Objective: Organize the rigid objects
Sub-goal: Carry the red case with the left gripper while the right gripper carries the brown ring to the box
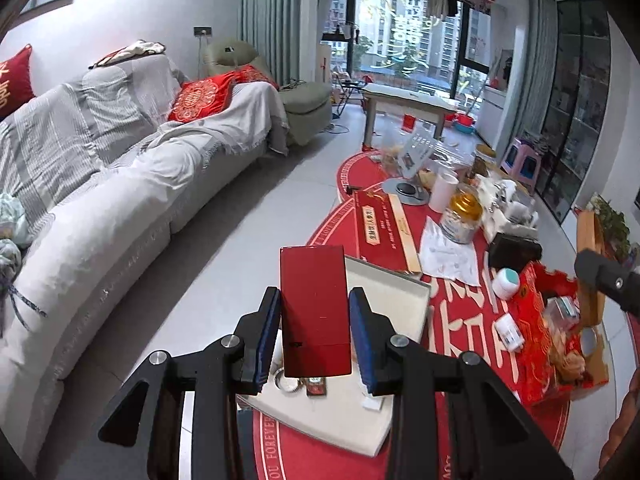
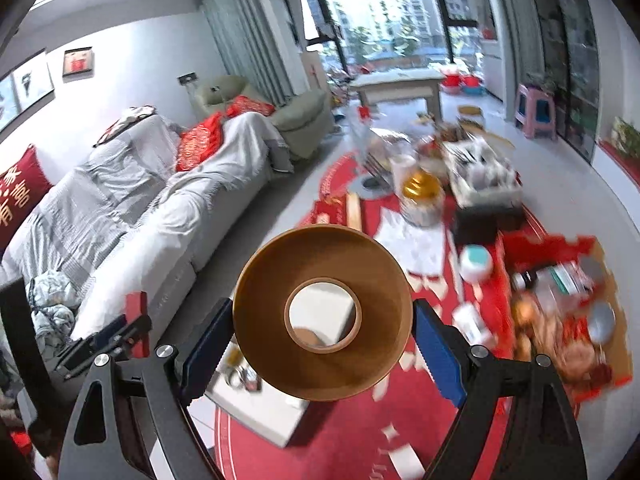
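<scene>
Presently, the left hand-held gripper (image 1: 315,322) pinches a glossy red rectangular box (image 1: 315,312), lifted over the white open tray (image 1: 404,300) near the worktop's near edge. Opposite, the right hand-held gripper (image 2: 322,334), spread wide, clamps a brown tape roll (image 2: 322,312); carry both level, lowering gently.

Our left gripper (image 1: 314,316) points forward and downward, its two black fingers with blue pads (image 1: 271,330) closed narrowly on a red box (image 1: 314,312), which stands upright between them and sticks out past the fingertips. Our right gripper (image 2: 322,328) also tilts downward, its jaws spread wide, the blue pads (image 2: 434,350) pressing the sides of a brown tape roll (image 2: 322,312) whose hole faces the camera. In the right wrist view our left gripper shows at the left edge, lower and beside the right one.
</scene>
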A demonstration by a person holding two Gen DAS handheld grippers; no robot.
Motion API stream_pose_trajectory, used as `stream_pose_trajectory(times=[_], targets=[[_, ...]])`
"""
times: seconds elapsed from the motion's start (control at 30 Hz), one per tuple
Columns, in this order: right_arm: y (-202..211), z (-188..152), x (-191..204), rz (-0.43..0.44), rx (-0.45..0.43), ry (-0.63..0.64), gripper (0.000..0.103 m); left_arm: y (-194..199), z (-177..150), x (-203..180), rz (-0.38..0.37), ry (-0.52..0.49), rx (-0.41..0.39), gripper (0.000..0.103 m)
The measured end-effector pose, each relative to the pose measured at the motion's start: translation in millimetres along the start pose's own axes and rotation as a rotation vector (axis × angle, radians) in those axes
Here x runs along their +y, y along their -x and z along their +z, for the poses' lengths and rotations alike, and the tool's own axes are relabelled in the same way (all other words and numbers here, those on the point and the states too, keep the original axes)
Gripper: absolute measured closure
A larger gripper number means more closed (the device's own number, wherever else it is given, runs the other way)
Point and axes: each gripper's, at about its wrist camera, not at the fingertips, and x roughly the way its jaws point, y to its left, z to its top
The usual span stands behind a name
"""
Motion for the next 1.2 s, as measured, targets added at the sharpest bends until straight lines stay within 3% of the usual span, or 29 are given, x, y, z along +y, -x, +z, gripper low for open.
stream_pose_trajectory(times=[0.17, 0.4, 0.77, 1.2], targets=[[-27, 8, 25, 0.029, 0.027, 0.047, 0.015, -24, -4, 6, 0.021, 0.012, 0.032, 0.065], [-82, -9, 42, 0.022, 0.138, 0.072, 0.015, -69, -23, 1, 0.03, 0.002, 0.117, 0.065], [-146, -28, 31, -0.036, 0.277, 0.062, 0.015, -134, -51, -5, 0.064, -0.001, 0.25, 0.065], [-194, -36, 36, -0.054, 0.363, 0.073, 0.015, -170, -56, -2, 0.065, 0.012, 0.312, 0.066]])
